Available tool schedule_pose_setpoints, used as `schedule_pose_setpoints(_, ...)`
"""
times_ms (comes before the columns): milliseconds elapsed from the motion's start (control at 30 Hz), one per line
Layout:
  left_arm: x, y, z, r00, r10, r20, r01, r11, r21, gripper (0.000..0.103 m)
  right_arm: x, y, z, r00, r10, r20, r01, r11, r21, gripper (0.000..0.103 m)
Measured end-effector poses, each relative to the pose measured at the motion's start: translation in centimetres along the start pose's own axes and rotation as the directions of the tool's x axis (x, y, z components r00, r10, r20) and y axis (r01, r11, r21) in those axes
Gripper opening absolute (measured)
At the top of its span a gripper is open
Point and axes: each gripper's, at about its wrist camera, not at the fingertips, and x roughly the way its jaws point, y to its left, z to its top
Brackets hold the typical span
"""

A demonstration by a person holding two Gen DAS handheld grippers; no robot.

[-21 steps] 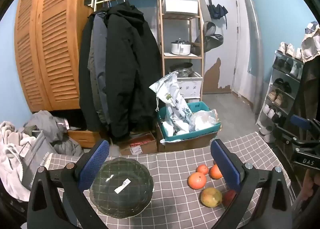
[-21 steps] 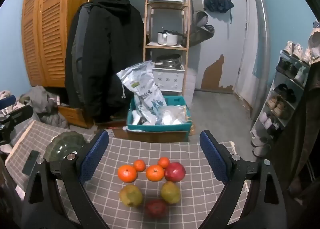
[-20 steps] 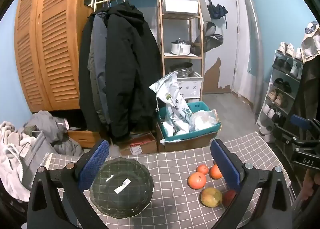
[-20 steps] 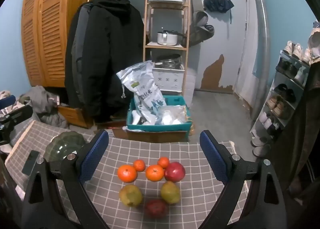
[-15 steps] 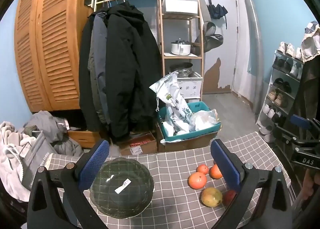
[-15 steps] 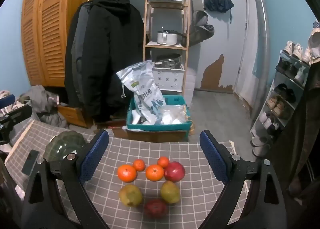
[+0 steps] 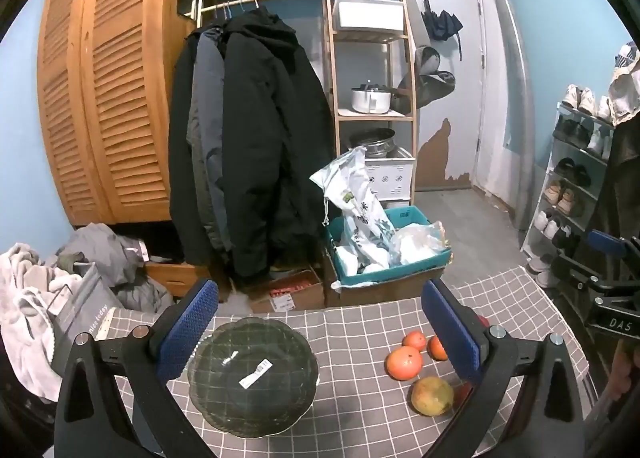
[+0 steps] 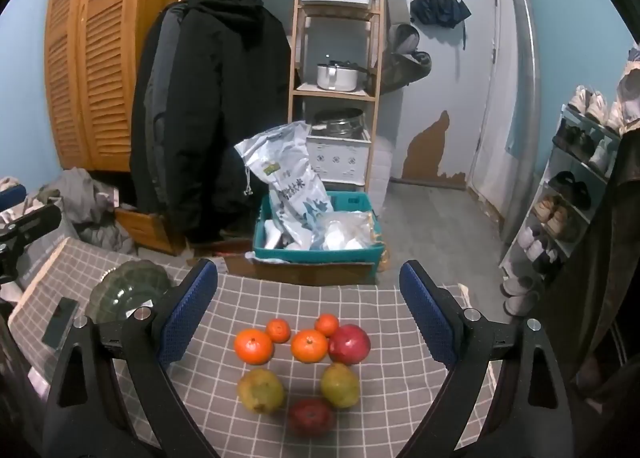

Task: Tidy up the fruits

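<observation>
A dark green glass bowl [image 7: 253, 376] with a white sticker sits on the grey checked tablecloth [image 7: 352, 338], between the fingers of my open, empty left gripper [image 7: 318, 332]. To its right lie oranges [image 7: 404, 362] and a yellow-green pear [image 7: 432, 395]. In the right wrist view my right gripper [image 8: 308, 314] is open and empty above a cluster of fruit: several oranges [image 8: 253, 346], a red apple [image 8: 349, 343], two pears [image 8: 261, 390] and a dark red apple [image 8: 311, 416]. The bowl [image 8: 130, 290] stands at the far left there.
A dark flat phone-like object [image 8: 60, 321] lies left of the bowl. Beyond the table's far edge are a teal crate of bags [image 8: 316, 234], hanging coats [image 7: 248, 145], a wooden shelf [image 7: 370, 69] and a shoe rack [image 7: 576, 185].
</observation>
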Motion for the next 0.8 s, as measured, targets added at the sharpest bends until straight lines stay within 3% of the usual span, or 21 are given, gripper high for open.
schedule_pose_setpoints(800,-0.14,-0.03,0.04,1.0,-0.002,0.004,0.002,1.0,-0.005,0.102,-0.08,0.12,0.02,1.0,-0.005,0.002,0.005,1.0,-0.006,0.091)
